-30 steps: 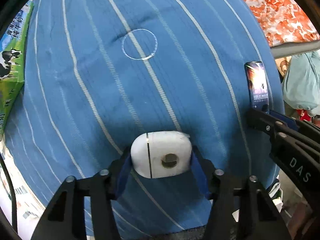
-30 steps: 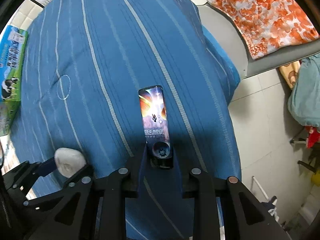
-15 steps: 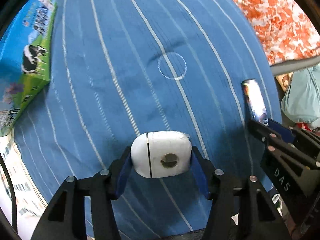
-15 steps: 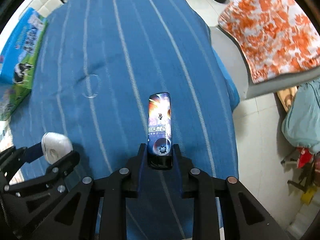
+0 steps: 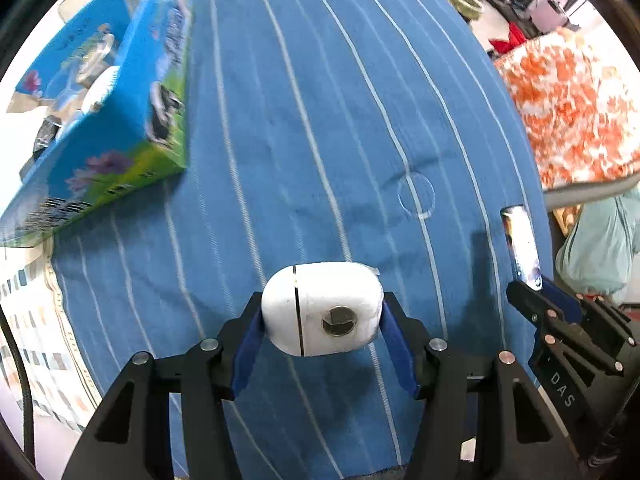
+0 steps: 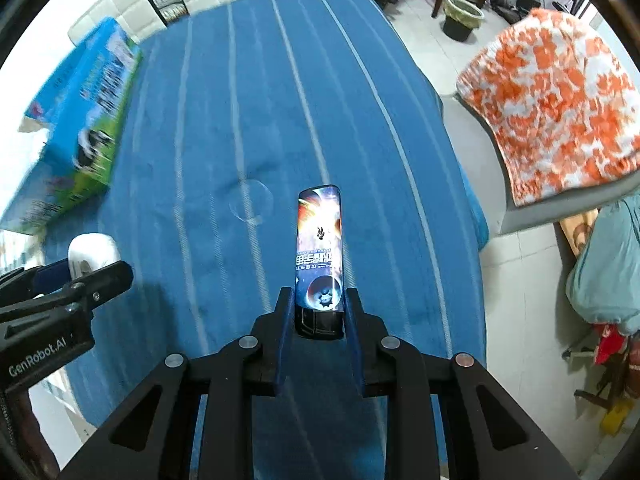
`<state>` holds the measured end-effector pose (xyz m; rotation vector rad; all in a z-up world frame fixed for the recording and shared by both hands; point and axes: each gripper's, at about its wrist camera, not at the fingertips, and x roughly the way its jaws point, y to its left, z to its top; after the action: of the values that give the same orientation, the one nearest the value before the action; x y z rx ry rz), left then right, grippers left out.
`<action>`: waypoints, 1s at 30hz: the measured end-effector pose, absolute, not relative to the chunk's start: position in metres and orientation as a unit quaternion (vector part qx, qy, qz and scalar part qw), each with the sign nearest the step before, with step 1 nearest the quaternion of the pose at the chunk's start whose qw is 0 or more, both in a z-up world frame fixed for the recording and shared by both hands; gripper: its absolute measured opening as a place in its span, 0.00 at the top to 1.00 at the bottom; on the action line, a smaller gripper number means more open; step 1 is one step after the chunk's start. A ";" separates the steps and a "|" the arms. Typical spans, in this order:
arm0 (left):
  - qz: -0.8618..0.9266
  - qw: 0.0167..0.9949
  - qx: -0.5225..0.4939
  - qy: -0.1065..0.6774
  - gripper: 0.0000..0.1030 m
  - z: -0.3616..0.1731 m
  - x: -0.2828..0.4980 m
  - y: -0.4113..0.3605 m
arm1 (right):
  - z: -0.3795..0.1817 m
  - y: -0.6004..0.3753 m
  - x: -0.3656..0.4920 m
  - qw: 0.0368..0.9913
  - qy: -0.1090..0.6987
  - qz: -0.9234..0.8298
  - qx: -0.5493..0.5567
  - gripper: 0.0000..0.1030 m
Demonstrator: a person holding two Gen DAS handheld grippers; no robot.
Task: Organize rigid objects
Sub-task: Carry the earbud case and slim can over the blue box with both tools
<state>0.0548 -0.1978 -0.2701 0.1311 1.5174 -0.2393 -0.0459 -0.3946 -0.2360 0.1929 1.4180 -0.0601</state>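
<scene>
My left gripper is shut on a white rounded case with a round metal button, held above the blue striped cloth. My right gripper is shut on a slim box with a space print, held upright above the cloth. The box also shows in the left wrist view, and the white case in the right wrist view. A blue and green milk carton box stands open at the far left of the cloth; it also shows in the right wrist view.
A small clear round disc lies on the cloth mid-right; it shows in the right view. An orange patterned cloth covers a chair to the right. The table's right edge drops to a tiled floor.
Both grippers have risen and tilted up with their objects still held. More of the table's far end and the carton box has come into view.
</scene>
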 end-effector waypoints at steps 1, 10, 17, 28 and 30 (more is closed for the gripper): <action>-0.108 0.721 0.054 0.682 0.48 -0.265 0.056 -0.195 | -0.226 -0.389 -0.043 0.762 0.642 -0.022 0.086 0.75; -0.098 0.775 0.004 0.624 0.48 -0.185 0.084 -0.129 | -0.138 -0.318 -0.003 0.810 0.574 0.065 0.099 0.75; -0.060 0.804 -0.022 0.591 0.48 -0.152 0.126 -0.054 | -0.117 -0.227 0.049 0.824 0.545 0.126 0.093 0.75; -0.053 0.759 -0.050 0.648 0.48 -0.218 0.195 0.042 | -0.198 -0.119 0.113 0.783 0.599 0.145 0.081 0.75; -0.060 0.744 -0.049 0.664 0.48 -0.237 0.201 0.046 | -0.216 -0.111 0.122 0.771 0.615 0.144 0.084 0.75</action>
<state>0.2013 0.0464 -0.2368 -0.1079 1.4537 -0.1323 0.1223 -0.1109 -0.2159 0.1823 1.3334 0.3120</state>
